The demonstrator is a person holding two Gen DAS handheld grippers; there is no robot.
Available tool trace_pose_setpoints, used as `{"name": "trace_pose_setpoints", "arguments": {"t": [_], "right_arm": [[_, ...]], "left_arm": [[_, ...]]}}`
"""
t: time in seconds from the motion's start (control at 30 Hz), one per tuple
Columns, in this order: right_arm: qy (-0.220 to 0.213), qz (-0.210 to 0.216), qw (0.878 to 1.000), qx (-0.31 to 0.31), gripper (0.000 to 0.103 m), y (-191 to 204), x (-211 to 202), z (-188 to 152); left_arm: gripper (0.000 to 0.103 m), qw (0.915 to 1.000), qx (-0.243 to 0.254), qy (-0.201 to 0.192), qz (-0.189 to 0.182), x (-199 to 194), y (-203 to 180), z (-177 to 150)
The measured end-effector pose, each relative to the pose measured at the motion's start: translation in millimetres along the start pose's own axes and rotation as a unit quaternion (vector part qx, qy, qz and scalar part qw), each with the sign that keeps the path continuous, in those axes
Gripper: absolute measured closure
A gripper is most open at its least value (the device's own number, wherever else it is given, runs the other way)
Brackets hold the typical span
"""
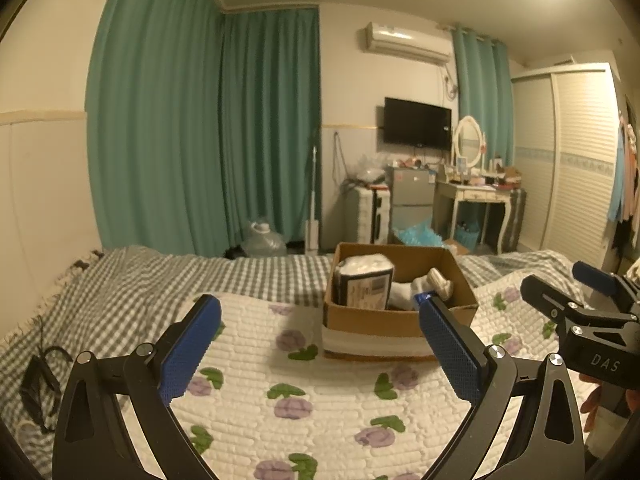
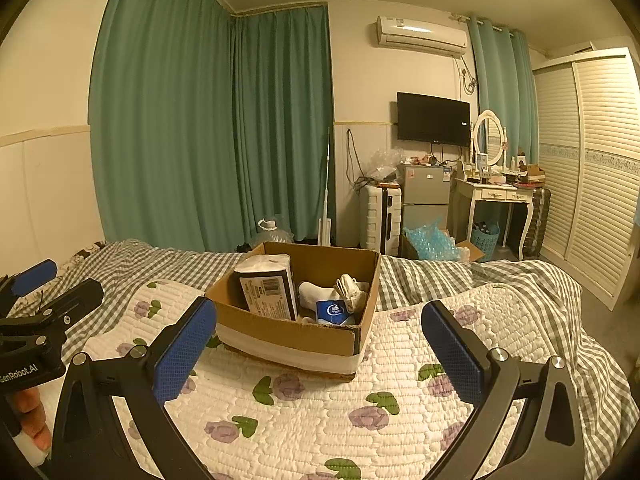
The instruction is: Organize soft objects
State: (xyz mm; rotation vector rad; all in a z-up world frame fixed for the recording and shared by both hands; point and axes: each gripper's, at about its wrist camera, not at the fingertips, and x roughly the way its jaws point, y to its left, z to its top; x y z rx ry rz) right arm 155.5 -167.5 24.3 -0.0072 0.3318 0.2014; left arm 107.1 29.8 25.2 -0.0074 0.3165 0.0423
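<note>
The bed [image 2: 500, 280] lies under me, a flowered quilt [image 2: 320, 412] spread over its checked cover. On the quilt sits a cardboard box [image 2: 292, 336] holding the soft things — a tissue pack [image 2: 268, 284], white socks [image 2: 320, 292] and a small blue packet [image 2: 332, 312]. My left gripper [image 1: 320, 344] and right gripper [image 2: 320, 348] hover near it, both with fingers spread wide, holding nothing.

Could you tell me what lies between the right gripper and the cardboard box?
Only bare floral quilt separates the right gripper from the box; nothing else lies on that stretch. The right wrist view shows it.
</note>
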Motion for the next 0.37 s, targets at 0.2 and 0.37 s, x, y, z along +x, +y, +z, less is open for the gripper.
{"name": "trace_pose_setpoints", "arguments": {"t": [0.2,0.37], "right_arm": [[0.0,0.0,1.0,-0.001,0.0,1.1,1.2,-0.9],[0.001,-0.001,1.0,-0.001,0.0,1.7,1.6,-1.3]], "left_arm": [[0.002,1.0,0.001,0.001,0.0,1.3,1.5,0.4],[0.002,1.0,0.006,-0.006,0.001,-0.7,0.8,0.1]]}}
